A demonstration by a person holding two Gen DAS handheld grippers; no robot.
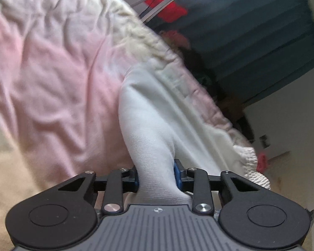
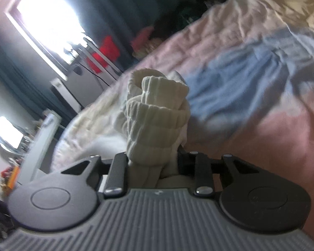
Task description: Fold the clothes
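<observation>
Left gripper [image 1: 156, 176] is clamped on a white knit sock [image 1: 148, 125], the fabric pinched between its blue-padded fingers [image 1: 177, 174] and running forward and up from them, widening as it goes. Ahead and to the left of this gripper spreads a rumpled pink and cream bedspread [image 1: 52, 73], with its puckered cream edge to the right of the sock. Beyond that edge, far ahead on the right, hang dark teal curtains [image 1: 251, 31] and a blurred red object [image 1: 169, 10].

Right gripper [image 2: 152, 161] is closed around the ribbed cream cuff of a sock [image 2: 157, 121], which bunches in thick folds straight ahead of the fingers and stands up from them. To the right of this gripper and further forward, a light blue garment [image 2: 240, 77] lies crumpled on the pink bedspread [image 2: 272, 136]. Far ahead on the left are a bright window [image 2: 48, 18] and a red item [image 2: 106, 52] beside it. Motion blur softens both views, so whether the two grippers hold one sock or two cannot be told.
</observation>
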